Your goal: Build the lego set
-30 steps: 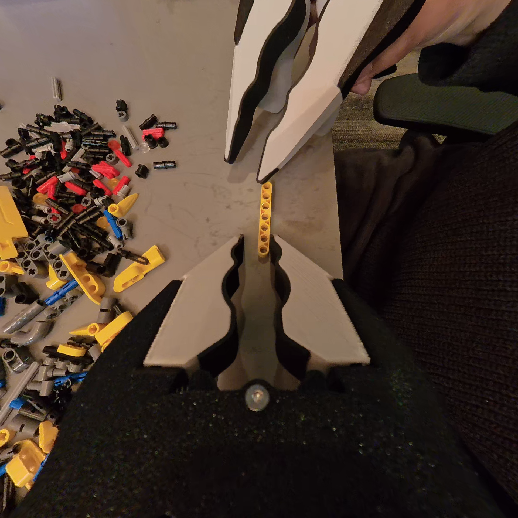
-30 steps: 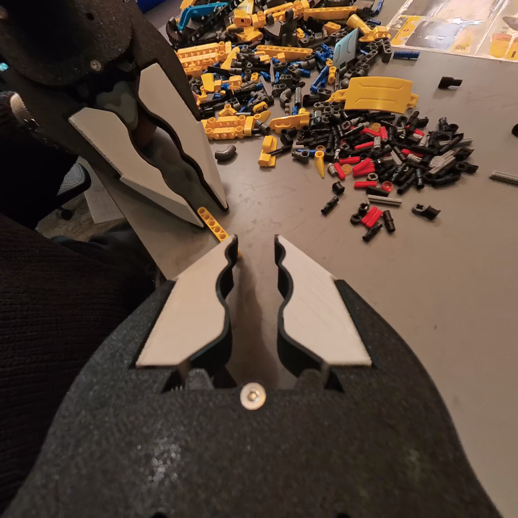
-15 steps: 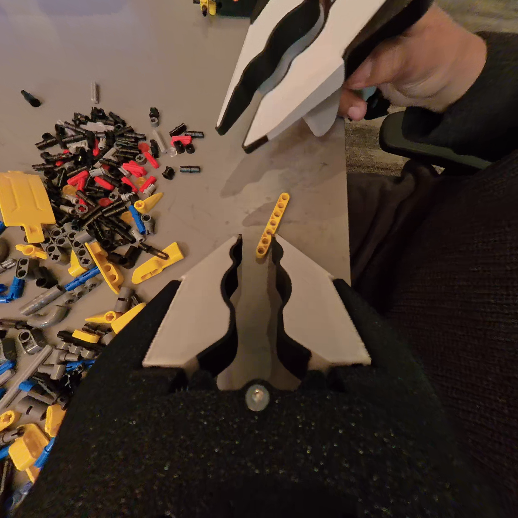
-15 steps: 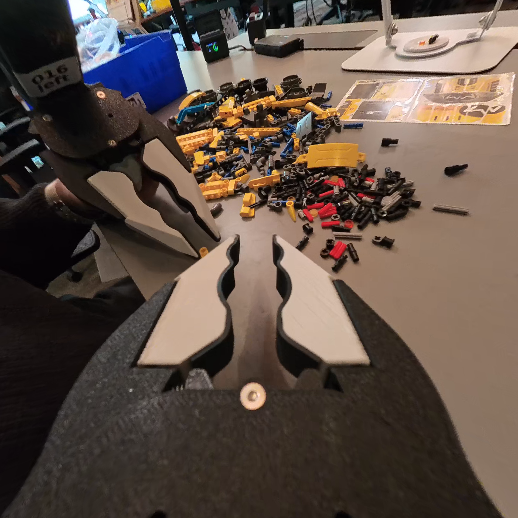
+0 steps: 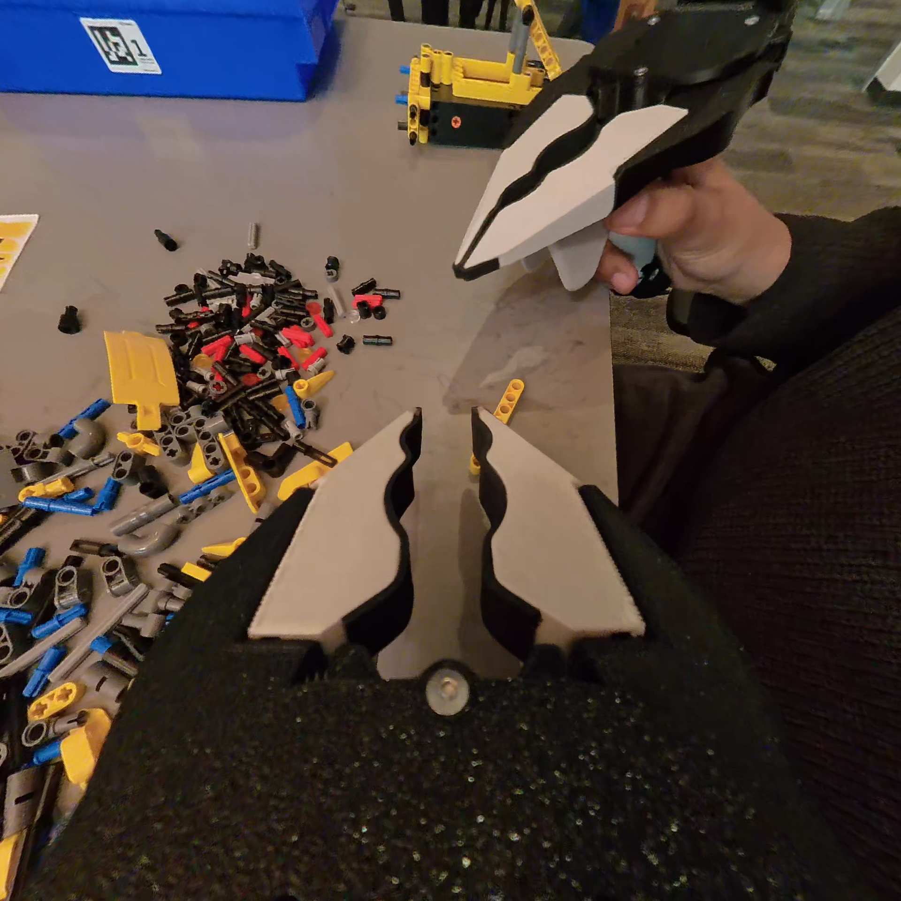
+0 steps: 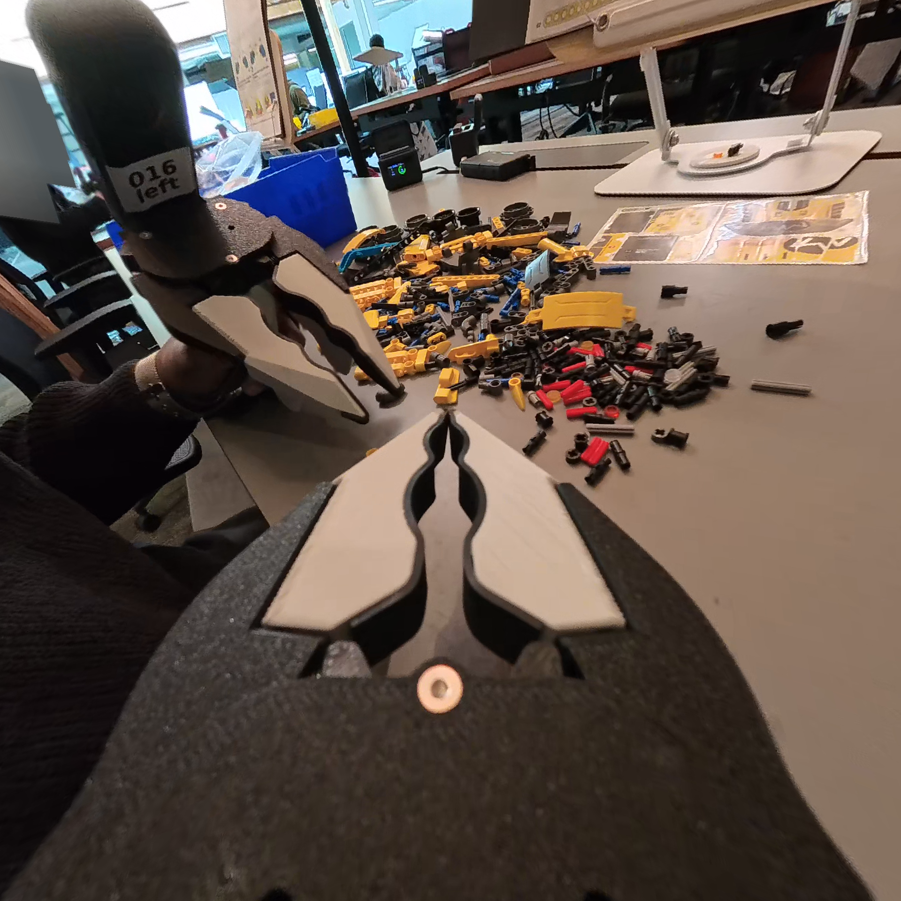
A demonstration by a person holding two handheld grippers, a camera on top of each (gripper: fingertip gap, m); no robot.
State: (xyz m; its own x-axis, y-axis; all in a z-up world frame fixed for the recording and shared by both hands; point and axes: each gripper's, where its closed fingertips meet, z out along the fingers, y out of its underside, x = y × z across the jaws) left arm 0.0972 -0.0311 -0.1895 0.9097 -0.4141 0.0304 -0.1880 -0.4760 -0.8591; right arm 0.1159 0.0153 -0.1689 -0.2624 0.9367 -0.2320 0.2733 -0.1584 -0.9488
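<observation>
A yellow beam with holes lies flat on the grey table near its right edge. My left gripper is open and hovers just above it. Nothing is between its pads. The beam runs behind the right finger, untouched by the pads. My right gripper is shut with its tips meeting and nothing visible between them. In the left wrist view the right gripper is raised above the table, beyond the beam. The right wrist view shows the left gripper low over the table and one beam end.
A large pile of black, red, grey, blue and yellow pieces fills the left. A part-built yellow model and a blue bin stand at the back. A printed sheet and a white stand base lie farther off. Spacing between my two grippers at the tips: around 6 cm. From the right gripper's tips to the part-built yellow model is close to 20 cm.
The right gripper lifted away from the beam's far end and closed with nothing in it. The beam, earlier between my left fingertips, now lies off behind the right finger. Both views tilted up.
</observation>
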